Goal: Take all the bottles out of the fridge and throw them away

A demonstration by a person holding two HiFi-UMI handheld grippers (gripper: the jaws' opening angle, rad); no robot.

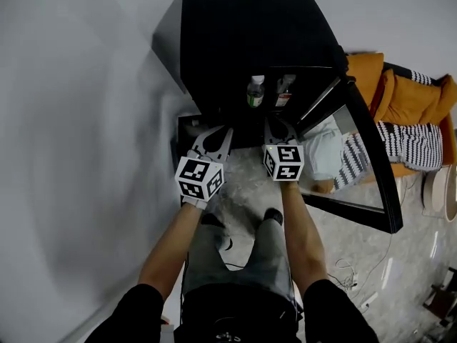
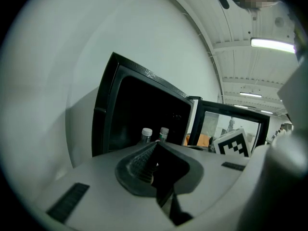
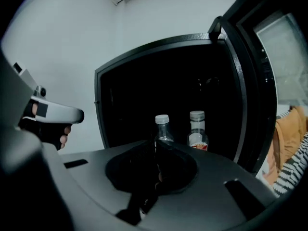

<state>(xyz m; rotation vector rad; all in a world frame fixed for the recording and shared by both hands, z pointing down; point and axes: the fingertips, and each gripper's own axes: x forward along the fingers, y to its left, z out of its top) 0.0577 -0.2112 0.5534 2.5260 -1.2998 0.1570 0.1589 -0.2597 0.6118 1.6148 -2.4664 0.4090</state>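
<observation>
A black fridge (image 1: 243,34) stands open against the white wall, its glass door (image 1: 371,156) swung out to the right. Two clear bottles stand side by side inside: one with a green label (image 1: 255,91) and one with a red label (image 1: 284,90). My left gripper (image 1: 214,137) and right gripper (image 1: 278,128) are both shut and empty, held just in front of the opening. Past the shut jaws, the left gripper view shows the two capped bottles (image 2: 146,134) (image 2: 164,133). In the right gripper view the left bottle (image 3: 162,127) is straight ahead and the red-labelled one (image 3: 197,130) is to its right.
An orange sofa (image 1: 410,95) with a striped cloth (image 1: 410,145) sits behind the open door at the right. Cables (image 1: 350,270) lie on the speckled floor. A white wall (image 1: 71,120) runs along the left. The person's legs and shoes (image 1: 273,215) are below the grippers.
</observation>
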